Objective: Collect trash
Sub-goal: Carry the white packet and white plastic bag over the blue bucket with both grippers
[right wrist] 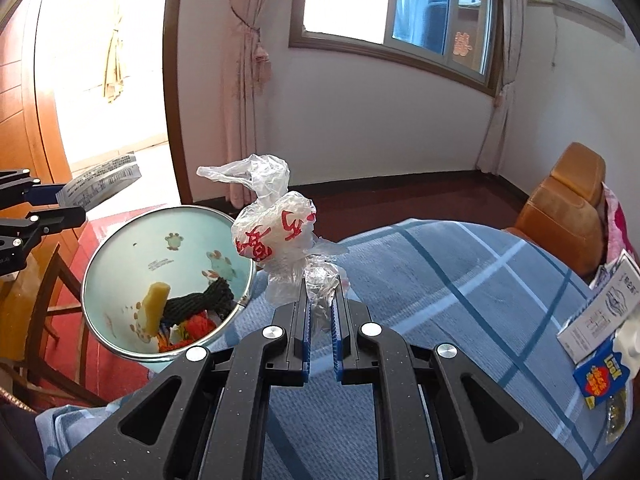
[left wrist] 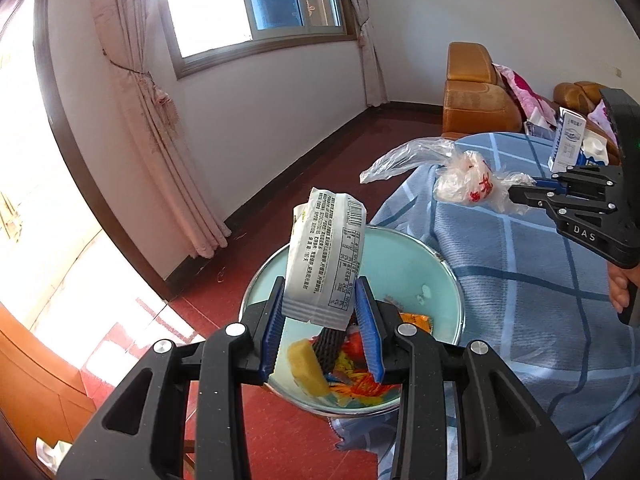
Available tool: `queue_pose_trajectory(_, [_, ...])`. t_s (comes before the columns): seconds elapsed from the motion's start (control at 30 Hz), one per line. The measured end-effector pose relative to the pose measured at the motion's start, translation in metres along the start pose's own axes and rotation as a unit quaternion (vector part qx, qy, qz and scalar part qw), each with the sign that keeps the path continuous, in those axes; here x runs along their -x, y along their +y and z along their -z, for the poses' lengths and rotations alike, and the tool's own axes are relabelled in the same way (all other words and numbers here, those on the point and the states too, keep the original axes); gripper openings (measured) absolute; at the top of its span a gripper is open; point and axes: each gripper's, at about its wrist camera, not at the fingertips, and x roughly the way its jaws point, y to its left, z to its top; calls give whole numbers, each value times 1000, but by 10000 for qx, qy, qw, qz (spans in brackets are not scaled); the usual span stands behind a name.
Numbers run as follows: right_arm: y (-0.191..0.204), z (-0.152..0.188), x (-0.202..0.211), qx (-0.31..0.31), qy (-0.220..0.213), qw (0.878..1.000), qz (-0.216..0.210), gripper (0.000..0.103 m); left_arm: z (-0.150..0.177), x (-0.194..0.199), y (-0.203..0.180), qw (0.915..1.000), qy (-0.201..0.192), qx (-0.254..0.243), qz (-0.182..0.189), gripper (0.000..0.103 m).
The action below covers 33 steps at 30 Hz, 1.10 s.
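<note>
My left gripper point(left wrist: 320, 300) is shut on a white printed wrapper point(left wrist: 326, 264), held upright over the pale green trash bin point(left wrist: 416, 264). The same wrapper point(right wrist: 100, 186) and left gripper point(right wrist: 60, 206) show at the left edge of the right wrist view, above the bin point(right wrist: 168, 240). My right gripper point(right wrist: 322, 300) is shut on a knotted clear plastic bag with red print point(right wrist: 276, 236), held over the blue checked cloth just right of the bin. In the left wrist view the bag point(left wrist: 468, 182) hangs from the right gripper point(left wrist: 520, 192).
The bin holds a yellow sponge point(right wrist: 154, 306), a dark mesh piece point(right wrist: 200, 300) and orange scraps. The blue checked cloth point(right wrist: 440, 280) carries cartons and packets point(right wrist: 600, 320) at the right. A brown sofa point(left wrist: 476, 92) stands behind; red floor point(left wrist: 280, 160) lies beyond the bin.
</note>
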Motion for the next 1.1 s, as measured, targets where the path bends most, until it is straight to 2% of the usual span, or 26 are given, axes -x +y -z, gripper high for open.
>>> queue_pose_trajectory(1.1, [23, -6, -4, 367, -56, 9992, -131, 9, 8, 0, 1, 9999, 80, 55, -140, 34])
